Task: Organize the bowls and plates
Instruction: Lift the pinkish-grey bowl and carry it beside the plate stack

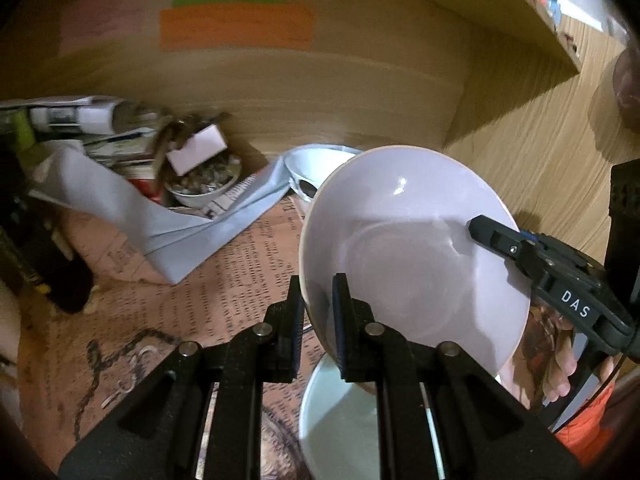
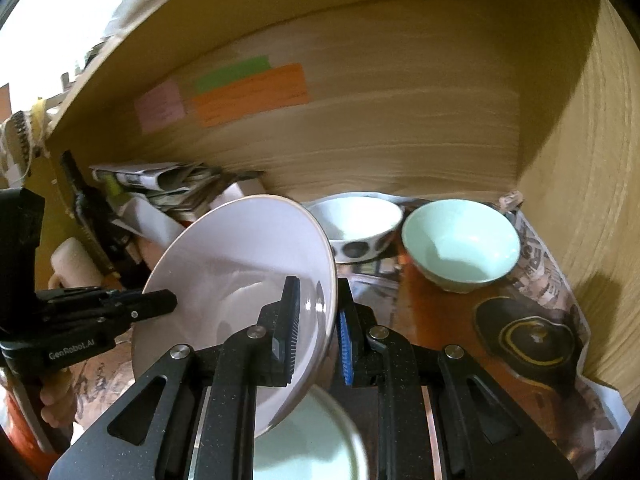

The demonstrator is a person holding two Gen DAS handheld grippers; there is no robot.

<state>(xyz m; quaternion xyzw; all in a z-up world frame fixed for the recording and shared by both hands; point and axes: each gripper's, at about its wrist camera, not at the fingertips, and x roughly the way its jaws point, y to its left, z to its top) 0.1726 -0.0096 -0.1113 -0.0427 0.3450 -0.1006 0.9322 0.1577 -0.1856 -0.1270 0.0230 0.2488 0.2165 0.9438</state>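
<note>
A pale lilac bowl (image 1: 412, 248) is held tilted in the air by both grippers. My left gripper (image 1: 318, 320) is shut on its left rim. My right gripper (image 2: 318, 332) is shut on its right rim (image 2: 328, 280); it also shows in the left wrist view (image 1: 504, 240). The left gripper appears at the left of the right wrist view (image 2: 160, 304). Below the lilac bowl lies a pale green plate or bowl (image 1: 340, 424) (image 2: 316, 444). A white bowl with dark spots (image 2: 356, 224) (image 1: 308, 172) and a mint green bowl (image 2: 460, 244) stand at the back.
This is inside a wooden cabinet with a newspaper-lined shelf (image 1: 200, 280). Papers and a small bowl of clutter (image 1: 204, 184) sit at the back left. A dark lid-like object (image 2: 528, 336) lies at the right. Coloured sticky notes (image 2: 248, 92) are on the back wall.
</note>
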